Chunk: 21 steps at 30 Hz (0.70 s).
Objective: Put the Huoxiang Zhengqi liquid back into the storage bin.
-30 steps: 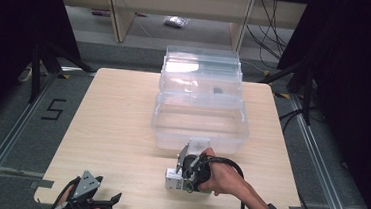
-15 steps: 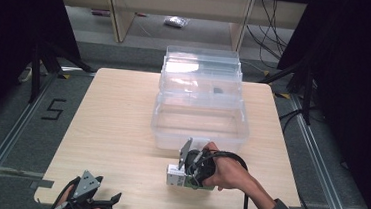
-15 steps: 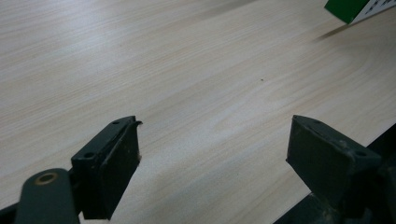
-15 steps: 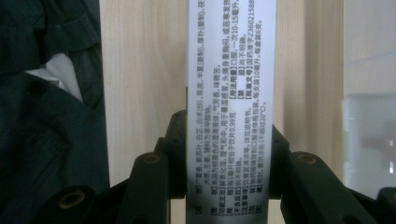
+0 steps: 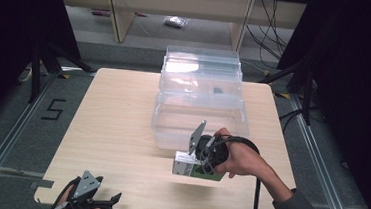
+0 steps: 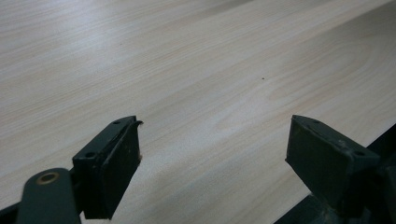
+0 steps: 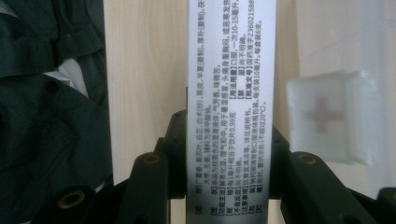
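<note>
Just before the clear bin (image 5: 200,118), a printed box (image 5: 185,164) was clamped in the right gripper (image 7: 229,186); it should be lifted level over the rim. Left gripper (image 6: 215,154) was held apart, idle.

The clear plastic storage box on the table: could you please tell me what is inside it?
Through the clear plastic storage box, one small dark object shows near the back. The right gripper and its white printed carton cover the front edge.

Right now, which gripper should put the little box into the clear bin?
Right. The right gripper already holds the medicine box beside the clear bin; the left gripper hangs open at the table's near edge.
</note>
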Each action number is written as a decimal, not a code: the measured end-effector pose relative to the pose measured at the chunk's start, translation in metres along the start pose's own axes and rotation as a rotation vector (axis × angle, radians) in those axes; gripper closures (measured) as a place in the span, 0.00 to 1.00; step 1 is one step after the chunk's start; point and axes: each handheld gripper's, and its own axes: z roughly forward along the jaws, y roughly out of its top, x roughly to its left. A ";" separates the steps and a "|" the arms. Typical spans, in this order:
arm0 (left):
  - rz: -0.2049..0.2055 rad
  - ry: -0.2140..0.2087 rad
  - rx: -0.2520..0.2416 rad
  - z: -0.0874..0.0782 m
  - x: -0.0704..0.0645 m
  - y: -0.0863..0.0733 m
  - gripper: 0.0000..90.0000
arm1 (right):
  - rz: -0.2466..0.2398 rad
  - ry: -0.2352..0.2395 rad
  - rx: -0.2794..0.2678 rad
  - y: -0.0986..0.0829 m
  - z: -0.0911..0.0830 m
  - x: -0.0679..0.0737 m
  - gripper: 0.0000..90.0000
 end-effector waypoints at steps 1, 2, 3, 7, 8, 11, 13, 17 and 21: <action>0.030 0.001 0.026 -0.002 0.002 0.000 0.19 | -0.047 -0.014 -0.006 0.000 -0.002 -0.005 0.72; 0.031 -0.003 0.030 -0.001 0.002 0.000 0.19 | -0.006 -0.022 0.018 -0.001 -0.009 -0.004 0.72; 0.031 -0.003 0.030 -0.001 0.002 0.000 0.19 | -0.006 -0.022 0.018 -0.001 -0.009 -0.004 0.72; 0.027 -0.001 0.028 -0.002 0.002 0.000 0.19 | -0.028 -0.009 -0.006 -0.002 -0.018 -0.010 0.72; 0.020 0.008 0.023 0.000 0.002 0.000 0.19 | -0.029 -0.013 -0.008 -0.003 -0.021 -0.012 0.72; -0.002 -0.002 -0.001 0.000 0.000 0.000 0.19 | -0.030 -0.008 -0.014 -0.003 -0.025 -0.015 0.72; 0.012 -0.003 0.012 -0.001 0.001 0.000 0.19 | -0.004 -0.012 -0.015 -0.004 -0.028 -0.015 0.72; 0.000 0.000 0.006 0.000 0.001 0.000 0.19 | -0.007 -0.009 -0.022 -0.004 -0.035 -0.020 0.72; -0.004 -0.002 0.003 0.000 0.001 0.000 0.19 | -0.020 -0.021 -0.037 -0.004 -0.044 -0.027 0.72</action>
